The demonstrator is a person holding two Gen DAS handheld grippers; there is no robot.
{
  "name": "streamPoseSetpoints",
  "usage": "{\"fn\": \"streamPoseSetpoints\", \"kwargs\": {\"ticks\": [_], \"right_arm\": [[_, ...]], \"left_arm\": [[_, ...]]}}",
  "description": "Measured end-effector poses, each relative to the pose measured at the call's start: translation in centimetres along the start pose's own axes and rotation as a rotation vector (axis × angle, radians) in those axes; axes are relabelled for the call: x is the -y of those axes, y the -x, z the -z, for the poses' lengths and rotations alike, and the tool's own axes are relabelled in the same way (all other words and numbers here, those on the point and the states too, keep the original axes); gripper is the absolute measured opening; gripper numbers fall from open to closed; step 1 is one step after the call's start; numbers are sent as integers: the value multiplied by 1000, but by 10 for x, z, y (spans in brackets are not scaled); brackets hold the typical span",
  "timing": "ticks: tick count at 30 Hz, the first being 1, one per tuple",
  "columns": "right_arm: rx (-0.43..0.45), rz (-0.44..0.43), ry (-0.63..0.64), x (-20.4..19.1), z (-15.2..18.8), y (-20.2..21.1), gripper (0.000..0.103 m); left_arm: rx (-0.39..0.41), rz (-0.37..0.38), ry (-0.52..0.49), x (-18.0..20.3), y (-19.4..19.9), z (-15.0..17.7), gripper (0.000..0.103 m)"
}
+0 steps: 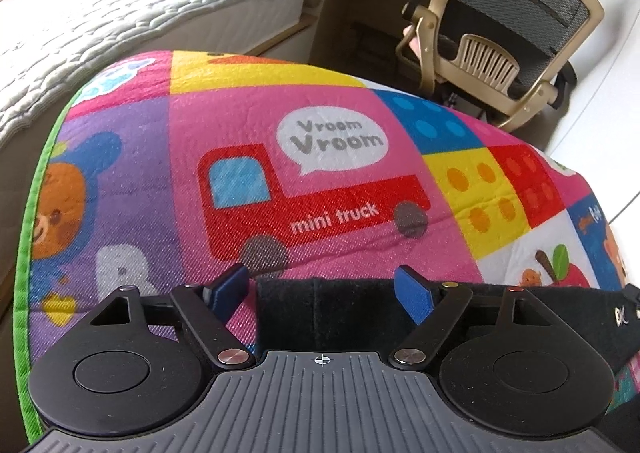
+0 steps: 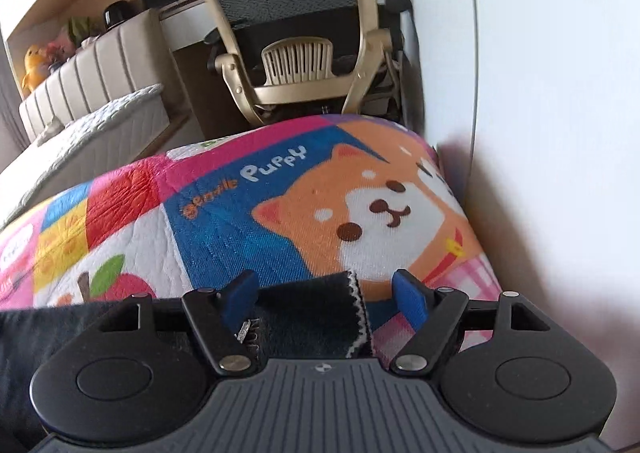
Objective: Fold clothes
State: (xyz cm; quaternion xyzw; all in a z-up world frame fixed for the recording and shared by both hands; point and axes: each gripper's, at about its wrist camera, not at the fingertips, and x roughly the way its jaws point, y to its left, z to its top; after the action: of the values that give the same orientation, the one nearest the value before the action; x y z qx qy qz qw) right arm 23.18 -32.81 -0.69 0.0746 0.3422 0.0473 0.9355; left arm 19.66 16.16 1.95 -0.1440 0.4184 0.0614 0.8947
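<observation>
Both tools sit low over a bright children's play mat [image 1: 248, 157] spread on the floor, and a black garment [image 1: 320, 309] lies across its near edge. The left tool [image 1: 326, 295] stands with its 2 blue pads well apart; the dark cloth lies flat between them, and neither pad visibly presses on it. Just ahead on the mat is a red mini truck print [image 1: 320, 205] with a "Vroom Vroom" bubble.

Over on the right wrist view, the right tool [image 2: 326, 295] is also spread partway. A black strip of the garment [image 2: 312, 313] with a white zigzag-stitched edge runs up between the pads, lying closer to the left pad, with a clear gap to the right pad. Whether the left pad touches it cannot be told. The Shiba puppy print [image 2: 372, 209] sits directly beyond.

A beige mesh office chair [image 2: 296, 37] stands past the mat, a bed [image 1: 120, 13] with a white quilted cover to the left, a white wall [image 2: 560, 133] to the right.
</observation>
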Motion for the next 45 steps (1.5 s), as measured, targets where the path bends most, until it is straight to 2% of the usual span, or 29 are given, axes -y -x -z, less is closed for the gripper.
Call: {"fn": "streamPoseSetpoints", "kwargs": {"ticks": [1,2,3,4,5,9,13,15,16,17,21,25,26,27,29,30,32,36,39,40,41,45], "right_arm": [[3,-9,18,-3,1,3,38],[3,-7,42,-7,1,5,26],[3,-4,66,-10,2,6,20],[3,-5,85,-14,3,8,10],[6,-10,93,-15,2,11,9],[85,-49,95,-15,-7,44,7],[179,-117,109,-13,-6,107,7],[211,-137,120,-8,10,143,7],[224,-126,134,-6,21,158,2],[232,-106,150,-3,34,173,2],[162,-48,159,15,81,197,2],[114,-35,90,36,96,202,4],[113,-44,69,39,94,201,8],[111,-61,41,41,89,199,13],[108,-113,-19,44,79,192,40],[107,-133,-38,42,75,185,41],[91,-157,-51,38,70,167,41],[11,-132,-82,25,63,117,41],[-31,-142,-66,13,66,102,41],[-45,-146,-61,9,66,96,28],[-50,-152,-54,5,67,94,9],[46,-195,-31,0,57,128,8]], "left_arm": [[9,-13,-17,2,0,1,78],[19,-29,-36,5,-1,2,68],[28,-40,-52,8,-1,3,61],[38,-49,-68,10,-1,4,55],[46,-38,-75,11,1,5,43],[106,5,-108,15,22,3,41],[230,92,-155,14,87,17,41],[289,129,-173,11,123,39,41],[313,142,-179,8,138,52,41],[332,152,-184,5,152,67,41],[327,151,-145,-16,181,132,42],[254,141,-58,-38,177,165,43],[240,138,-37,-42,174,167,44],[235,141,-20,-46,173,166,44],[249,151,-12,-44,174,160,45],[257,156,-9,-43,174,158,48],[267,169,-8,-40,174,152,49],[258,175,-12,-35,170,152,50],[248,166,-10,-34,165,155,50],[245,165,-6,-35,164,155,49],[243,163,-5,-36,163,155,48],[244,150,-10,-38,160,150,43]]}}
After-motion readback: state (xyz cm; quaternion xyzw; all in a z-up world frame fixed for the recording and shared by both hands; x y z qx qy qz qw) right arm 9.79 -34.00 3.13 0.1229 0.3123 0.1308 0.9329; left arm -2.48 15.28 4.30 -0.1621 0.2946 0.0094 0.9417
